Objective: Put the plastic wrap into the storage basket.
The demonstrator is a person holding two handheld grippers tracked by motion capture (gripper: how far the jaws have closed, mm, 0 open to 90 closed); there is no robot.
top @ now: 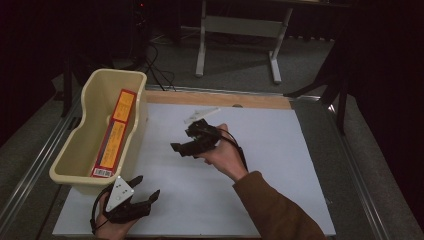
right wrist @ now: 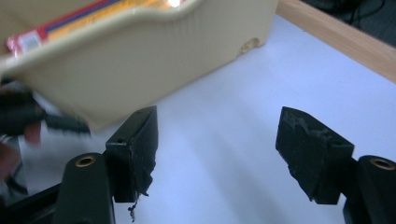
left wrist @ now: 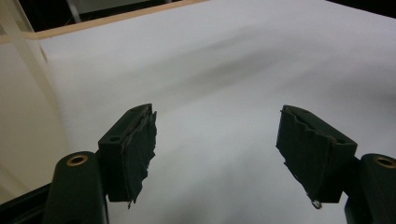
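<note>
Box lies in the tub, left of frame, long axis running up-frame. Left gripper at bottom left, just beside the tub's near end, so it's the nearer one; jaws apart, empty. Right gripper mid-frame over the white sheet, aimed left at the tub, jaws apart, empty.

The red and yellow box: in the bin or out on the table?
In. The box lies inside the cream bin, leaning lengthwise against its right wall.
</note>
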